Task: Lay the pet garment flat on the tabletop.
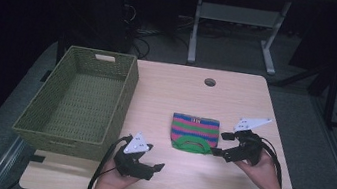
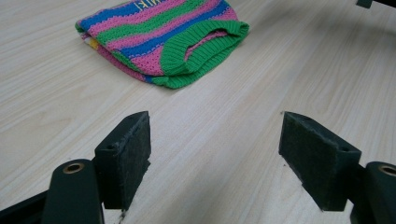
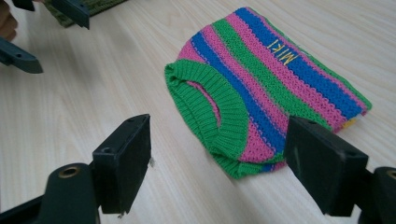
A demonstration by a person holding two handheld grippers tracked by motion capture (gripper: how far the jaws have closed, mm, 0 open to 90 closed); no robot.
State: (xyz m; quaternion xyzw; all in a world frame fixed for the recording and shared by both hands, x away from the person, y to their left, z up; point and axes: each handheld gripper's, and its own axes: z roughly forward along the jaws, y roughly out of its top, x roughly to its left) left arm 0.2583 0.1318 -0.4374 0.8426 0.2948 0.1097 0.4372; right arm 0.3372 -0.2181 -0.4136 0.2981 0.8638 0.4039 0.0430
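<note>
A folded knit garment (image 1: 194, 132) with pink, blue and green stripes and a green ribbed collar lies flat near the table's middle. Its collar edge (image 3: 219, 109) faces my right gripper (image 1: 222, 143), which stands open just right of the garment with its jaws pointing at the near corner (image 3: 247, 161). My left gripper (image 1: 155, 168) is open near the front edge, well apart from the garment (image 2: 163, 35), with bare table between its pads (image 2: 128, 156). Yellow letters (image 3: 282, 52) are stitched on a blue stripe.
A green woven basket (image 1: 82, 99) stands on the table's left side, close to my left hand. A cable hole (image 1: 210, 82) sits at the back of the wooden table (image 1: 224, 183). Table legs and cables are beyond the far edge.
</note>
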